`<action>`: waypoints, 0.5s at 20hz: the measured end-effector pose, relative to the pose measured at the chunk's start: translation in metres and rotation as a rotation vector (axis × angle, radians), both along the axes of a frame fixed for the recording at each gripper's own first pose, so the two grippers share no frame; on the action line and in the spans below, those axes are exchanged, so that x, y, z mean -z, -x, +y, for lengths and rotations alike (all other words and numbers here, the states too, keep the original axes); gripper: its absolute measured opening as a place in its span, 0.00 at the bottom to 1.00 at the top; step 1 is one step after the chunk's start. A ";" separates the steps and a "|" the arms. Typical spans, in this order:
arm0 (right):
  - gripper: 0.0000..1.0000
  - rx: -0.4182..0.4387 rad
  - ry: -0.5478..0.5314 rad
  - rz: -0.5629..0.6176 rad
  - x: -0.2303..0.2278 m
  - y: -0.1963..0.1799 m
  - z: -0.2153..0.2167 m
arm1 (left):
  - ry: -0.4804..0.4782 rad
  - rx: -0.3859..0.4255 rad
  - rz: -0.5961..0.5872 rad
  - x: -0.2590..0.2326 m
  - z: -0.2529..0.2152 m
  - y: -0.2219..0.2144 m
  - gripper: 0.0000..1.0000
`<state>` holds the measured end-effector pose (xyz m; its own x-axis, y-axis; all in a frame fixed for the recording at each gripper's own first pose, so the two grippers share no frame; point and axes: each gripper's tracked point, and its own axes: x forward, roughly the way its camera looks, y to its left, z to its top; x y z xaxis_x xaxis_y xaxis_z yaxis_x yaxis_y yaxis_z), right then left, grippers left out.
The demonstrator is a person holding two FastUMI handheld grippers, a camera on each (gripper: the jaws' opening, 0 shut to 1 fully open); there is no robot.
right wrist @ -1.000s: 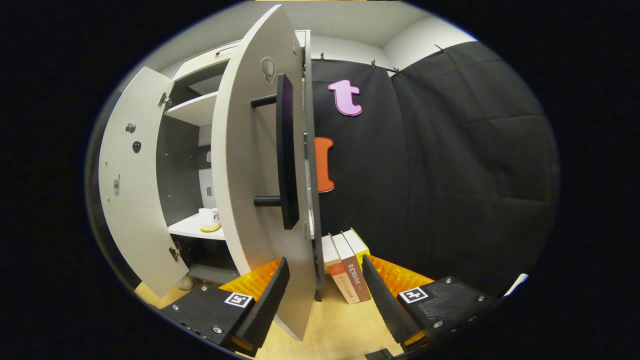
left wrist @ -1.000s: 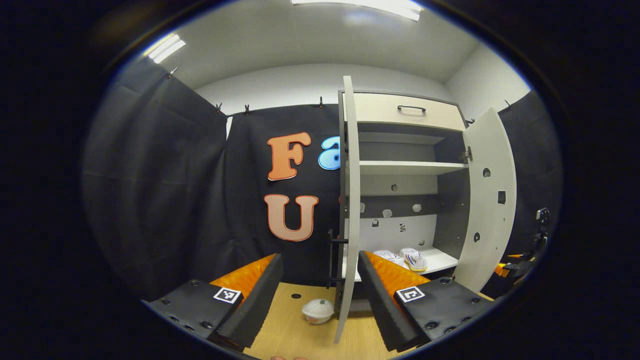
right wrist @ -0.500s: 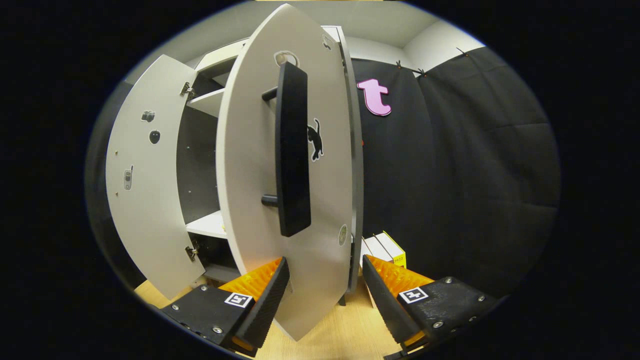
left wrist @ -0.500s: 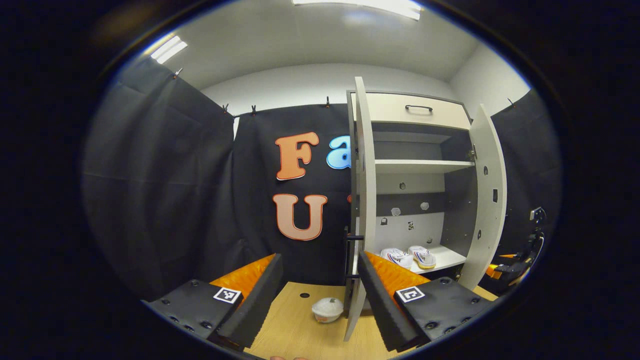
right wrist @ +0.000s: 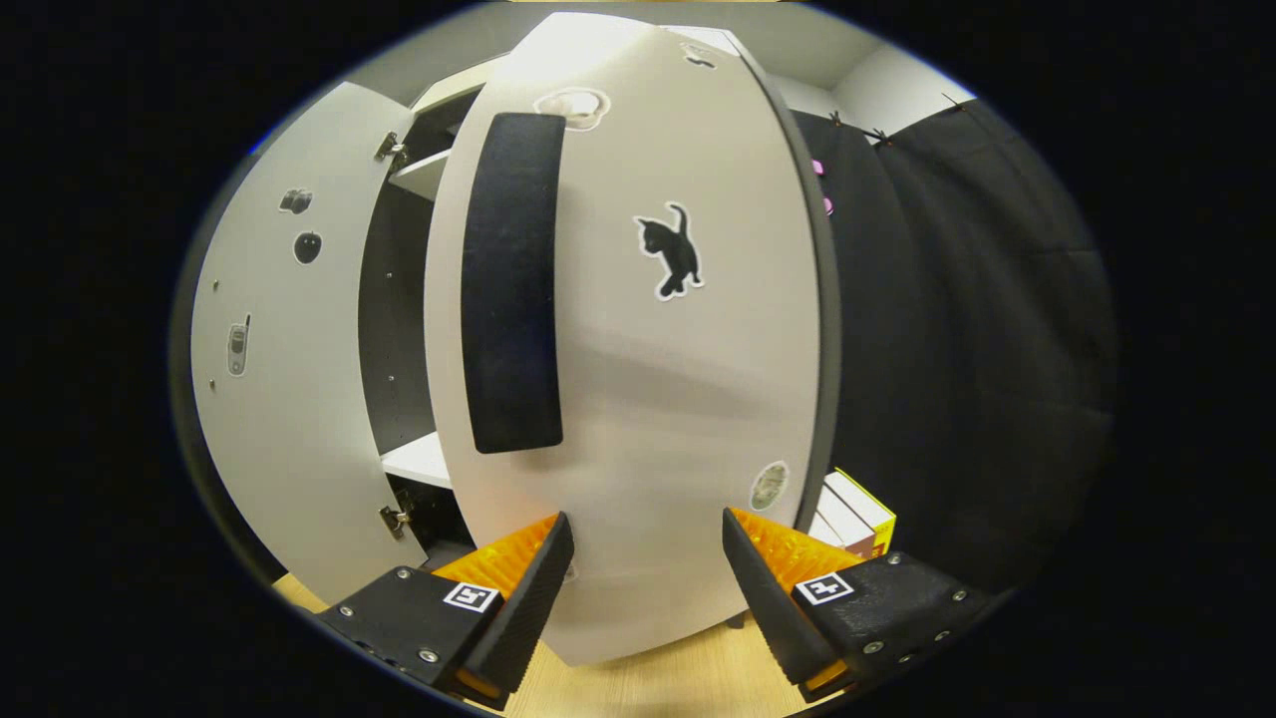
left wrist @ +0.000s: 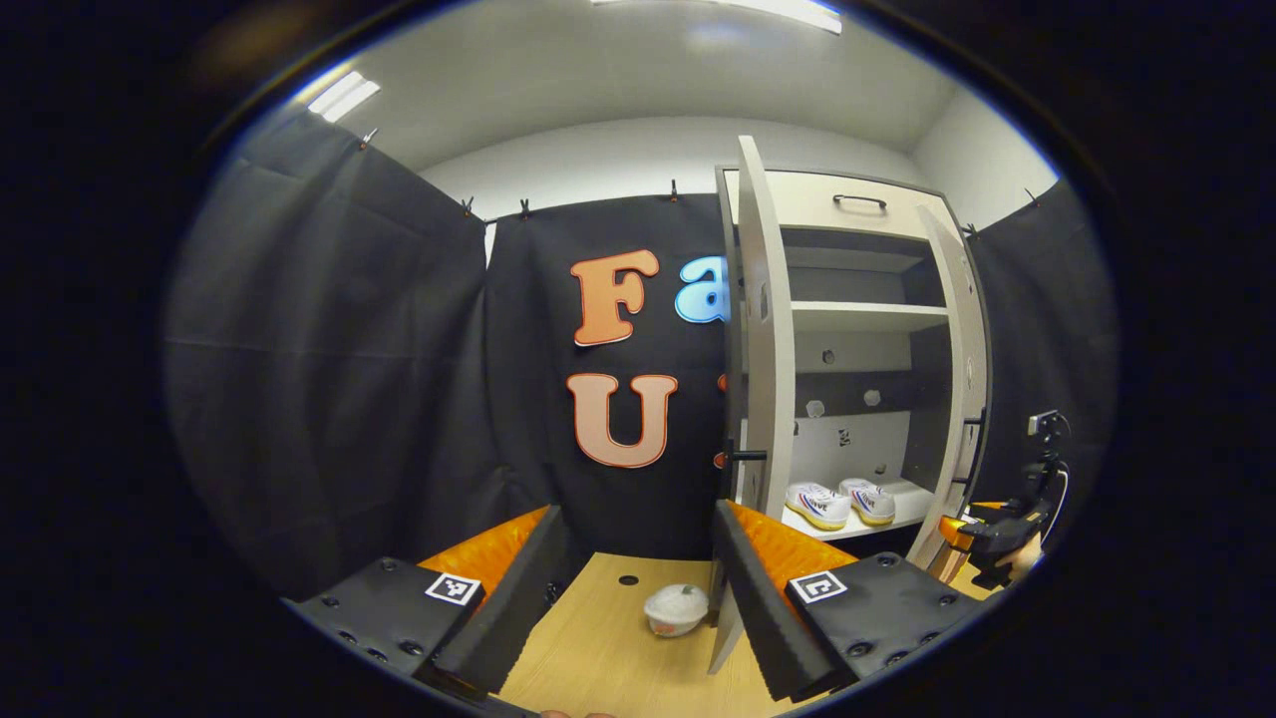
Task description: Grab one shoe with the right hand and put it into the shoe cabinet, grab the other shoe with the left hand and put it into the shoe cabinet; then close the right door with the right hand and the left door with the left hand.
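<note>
Black cloth walls the booth behind a pale wooden tabletop (left wrist: pixel 598 658). Left to right in the left gripper view: the left claw (left wrist: pixel 630 583) hangs wide open and empty, a small white bowl (left wrist: pixel 675 609) beyond it. The shoe cabinet's grey left door (left wrist: pixel 766 329) stands ajar as before. Two white shoes (left wrist: pixel 839 504) sit side by side on the lower shelf. The grey right door (right wrist: pixel 638 349), with its black handle (right wrist: pixel 510 284), has swung much nearer closed; the right claw (right wrist: pixel 646 578), open and empty, faces its outer side.
</note>
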<state>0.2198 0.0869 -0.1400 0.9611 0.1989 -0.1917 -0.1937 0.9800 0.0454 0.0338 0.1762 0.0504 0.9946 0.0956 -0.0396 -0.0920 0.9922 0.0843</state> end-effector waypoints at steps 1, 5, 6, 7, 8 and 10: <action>0.92 0.002 0.015 -0.002 0.000 -0.002 0.002 | 0.001 -0.004 0.002 0.002 0.003 -0.001 0.94; 0.91 -0.001 -0.011 0.005 0.002 -0.010 0.003 | 0.011 -0.028 0.013 0.011 0.019 -0.011 0.94; 0.91 0.002 -0.024 0.013 0.003 -0.014 0.001 | 0.015 -0.030 0.014 0.014 0.020 -0.012 0.94; 0.91 0.005 -0.032 0.018 0.004 -0.017 0.001 | 0.019 -0.031 0.016 0.015 0.022 -0.016 0.97; 0.91 0.010 -0.034 0.019 0.004 -0.019 0.002 | 0.023 -0.030 0.018 0.018 0.023 -0.019 0.96; 0.91 0.026 -0.027 0.017 0.003 -0.019 0.004 | 0.025 -0.021 0.023 0.023 0.022 -0.023 0.94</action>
